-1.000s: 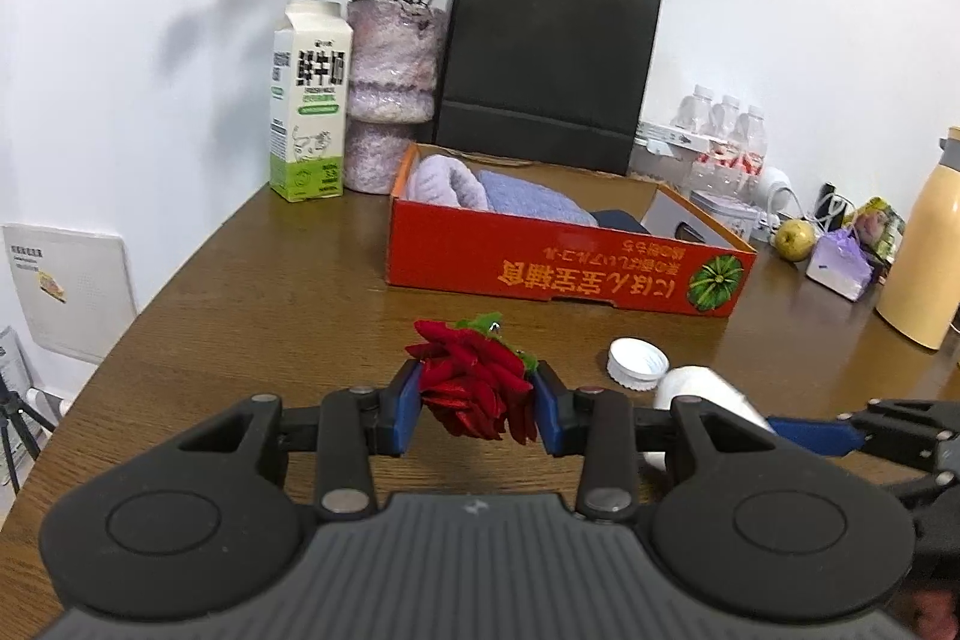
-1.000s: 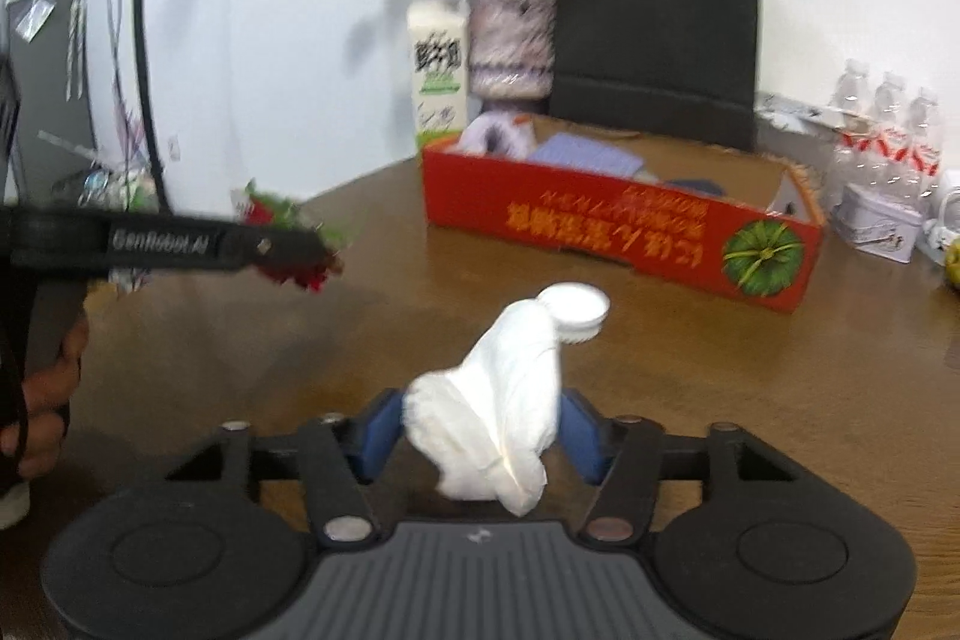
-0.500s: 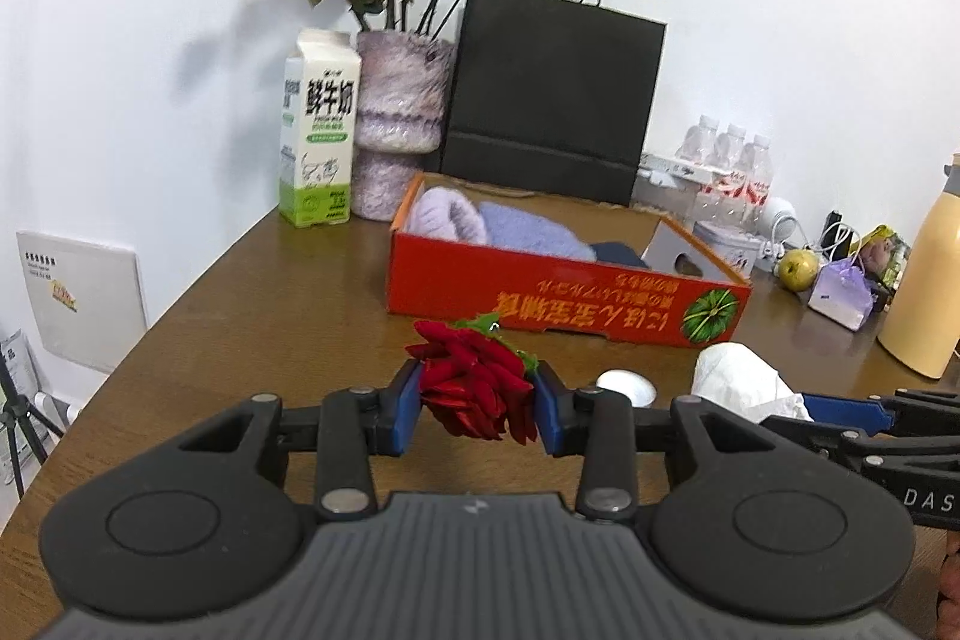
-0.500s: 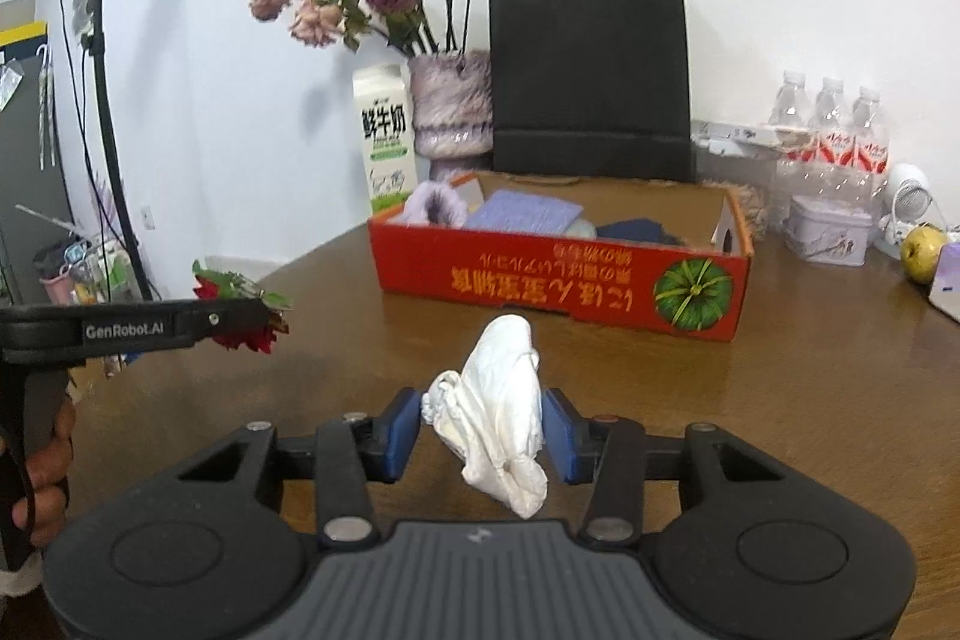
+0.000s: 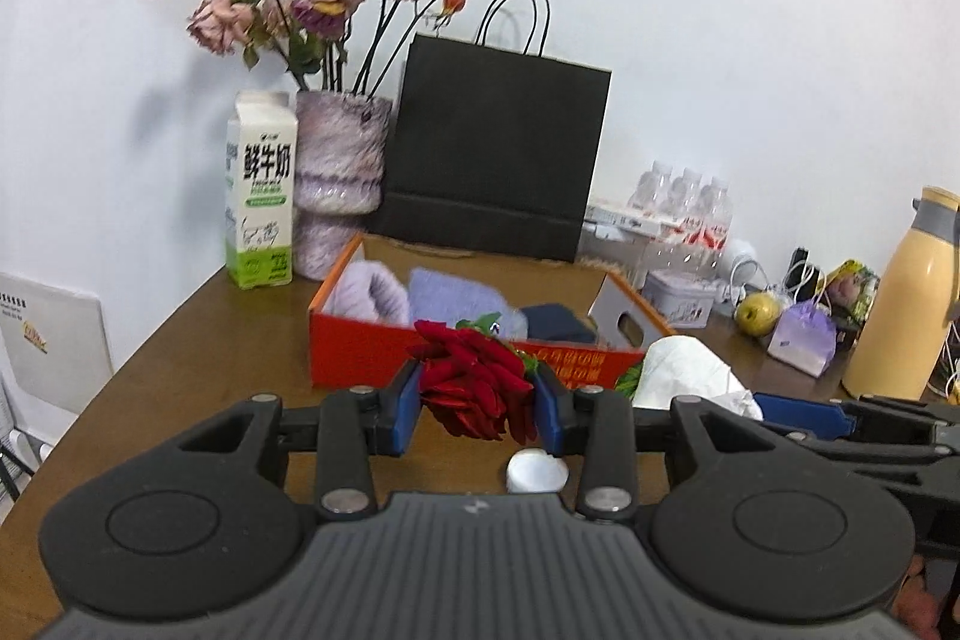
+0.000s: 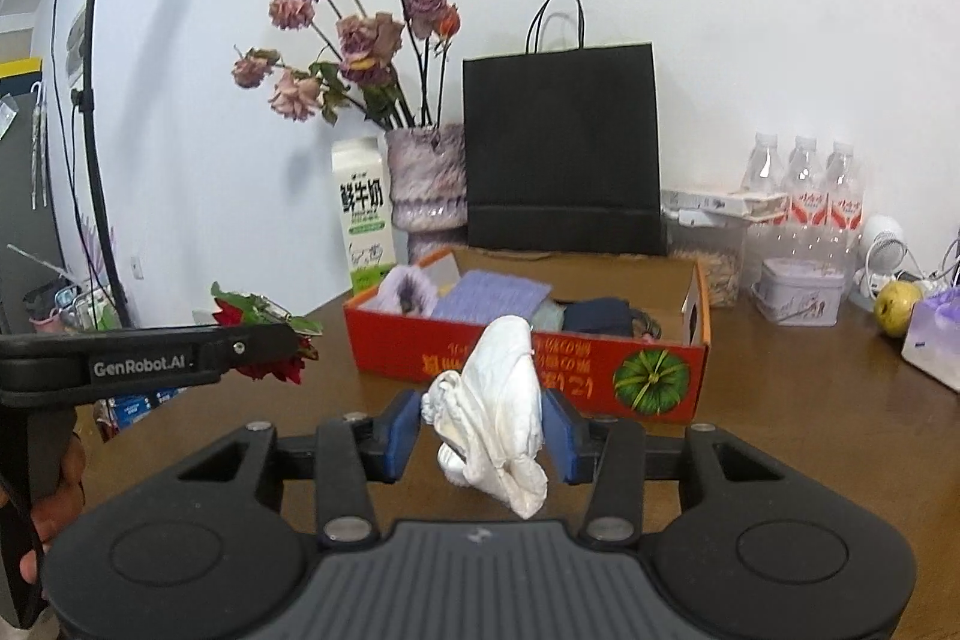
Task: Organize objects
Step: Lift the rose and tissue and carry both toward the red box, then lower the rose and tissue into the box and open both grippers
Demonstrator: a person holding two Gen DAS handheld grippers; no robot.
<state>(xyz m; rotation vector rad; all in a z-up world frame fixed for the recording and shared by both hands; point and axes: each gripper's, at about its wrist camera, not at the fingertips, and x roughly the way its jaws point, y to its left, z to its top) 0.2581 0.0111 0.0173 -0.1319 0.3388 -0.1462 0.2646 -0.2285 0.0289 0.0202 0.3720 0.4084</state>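
My left gripper (image 5: 477, 403) is shut on a red artificial rose (image 5: 474, 382), held above the brown table. The same rose (image 6: 264, 340) shows at the left of the right wrist view, in that gripper's jaws. A crumpled white tissue wad (image 6: 495, 412) is pinched in my right gripper (image 6: 483, 427), which is shut on it and lifted off the table; the wad (image 5: 684, 376) also shows at the right of the left view. Just ahead stands an orange cardboard box (image 6: 600, 376) (image 5: 360, 346) holding folded lilac and dark cloths. A white cap (image 5: 536, 469) lies on the table under the rose.
Behind the box stand a milk carton (image 5: 259, 196), a vase of dried roses (image 5: 339, 172) and a black paper bag (image 5: 498, 166). Water bottles (image 6: 804, 190), a tin (image 6: 798, 292), a pear (image 6: 894, 307) and a yellow flask (image 5: 900, 304) crowd the right. A light stand (image 6: 90, 100) rises at left.
Both grippers have risen with their loads and come closer to the box. The right gripper closed tighter on the tissue and lifted it off the white cap.
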